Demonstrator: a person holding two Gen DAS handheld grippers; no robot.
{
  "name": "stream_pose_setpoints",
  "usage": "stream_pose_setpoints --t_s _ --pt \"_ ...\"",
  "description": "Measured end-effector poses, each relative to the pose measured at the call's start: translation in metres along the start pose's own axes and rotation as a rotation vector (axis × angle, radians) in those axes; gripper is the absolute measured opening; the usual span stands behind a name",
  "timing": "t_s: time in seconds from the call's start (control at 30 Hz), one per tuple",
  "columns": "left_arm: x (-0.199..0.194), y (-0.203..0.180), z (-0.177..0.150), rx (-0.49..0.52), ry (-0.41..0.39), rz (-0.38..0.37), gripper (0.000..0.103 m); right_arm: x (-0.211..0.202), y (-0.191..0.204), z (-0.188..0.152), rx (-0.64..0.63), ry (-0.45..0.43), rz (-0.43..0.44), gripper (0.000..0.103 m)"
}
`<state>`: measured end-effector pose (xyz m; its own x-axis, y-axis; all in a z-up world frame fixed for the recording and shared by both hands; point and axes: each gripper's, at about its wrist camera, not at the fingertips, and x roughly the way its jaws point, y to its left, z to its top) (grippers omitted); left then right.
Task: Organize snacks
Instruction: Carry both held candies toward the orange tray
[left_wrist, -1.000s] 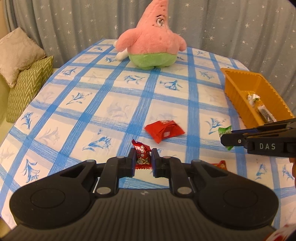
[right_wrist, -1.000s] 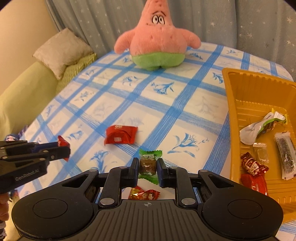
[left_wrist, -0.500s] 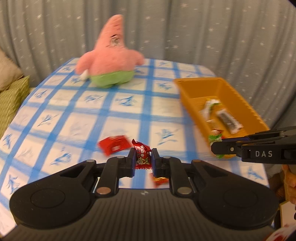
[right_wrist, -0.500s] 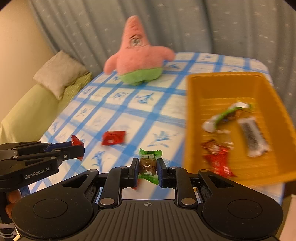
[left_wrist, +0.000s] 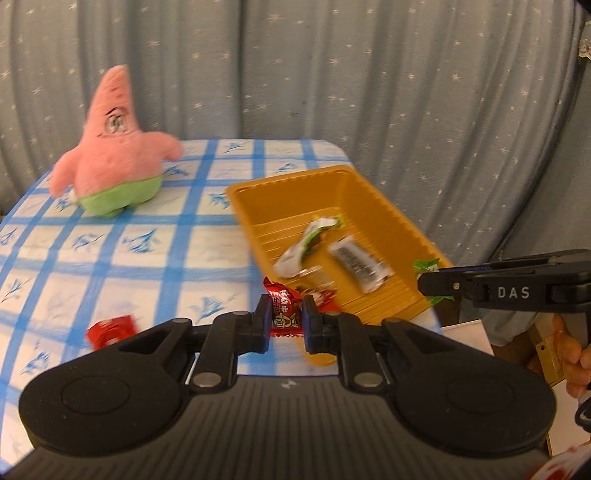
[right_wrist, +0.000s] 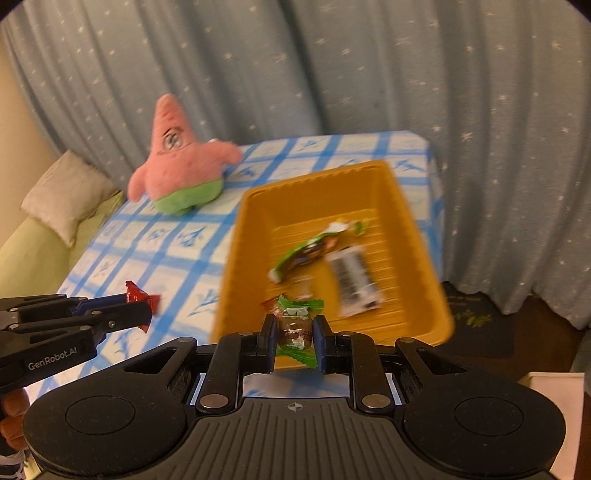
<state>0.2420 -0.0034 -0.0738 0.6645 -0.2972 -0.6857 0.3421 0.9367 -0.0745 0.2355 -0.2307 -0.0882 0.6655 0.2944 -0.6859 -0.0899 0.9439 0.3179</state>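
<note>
Partly done. Orange tray (right_wrist: 236, 258) at 12 o'clock already has approx. four or five wrapped snacks in it.

Left gripper (left_wrist: 286, 319) is clamped on a red candy (left_wrist: 283, 308), just short of tray's near rim. Right gripper (right_wrist: 295, 332) is clamped on a green-wrapped candy (right_wrist: 295, 325) over tray's near end.

Left to do: drop both, then the red packet (left_wrist: 110, 328) on tablecloth (left_wrist: 207, 266) at 9 o'clock.

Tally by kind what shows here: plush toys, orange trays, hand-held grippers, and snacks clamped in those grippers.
Plush toys: 1, the pink plush toy
Orange trays: 1, the orange tray
Hand-held grippers: 2, the left hand-held gripper and the right hand-held gripper
Clamped snacks: 2, the red candy in the left, the green-wrapped candy in the right
Total: 6
</note>
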Motion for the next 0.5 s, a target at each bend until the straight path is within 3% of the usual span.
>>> stream_pose_setpoints --t_s 0.5 --pt "0.05 -0.058 0.029 0.029 0.031 -0.013 0.015 0.007 -0.055 0.017 0.016 -0.006 -0.024 0.021"
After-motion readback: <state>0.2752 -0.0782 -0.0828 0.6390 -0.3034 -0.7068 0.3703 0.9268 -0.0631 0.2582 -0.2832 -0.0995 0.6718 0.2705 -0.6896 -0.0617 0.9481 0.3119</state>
